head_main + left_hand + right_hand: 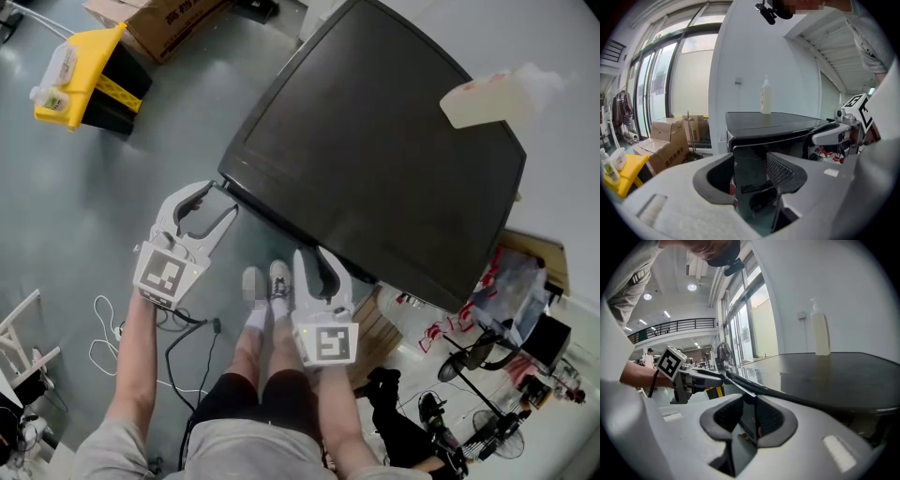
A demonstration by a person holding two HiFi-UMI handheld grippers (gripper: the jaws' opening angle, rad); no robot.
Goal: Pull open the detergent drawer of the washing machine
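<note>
The black washing machine (375, 159) is seen from above, with a white bottle (487, 98) on its lid. My left gripper (214, 202) is at the machine's front left corner. In the left gripper view its jaws (750, 176) stand apart around a glossy dark drawer front (752, 161) with a recess under it; no pad clearly presses on it. My right gripper (317, 262) is at the front edge further right. In the right gripper view its pads (749, 416) are close together on a thin dark panel edge (746, 404) of the machine's front.
A yellow container (70, 80) and a cardboard box (155, 23) stand on the floor beyond the left corner. Cables (108, 328) lie on the floor at the left. The person's feet (267, 286) are right in front of the machine. Bags and clutter (506, 300) crowd the right side.
</note>
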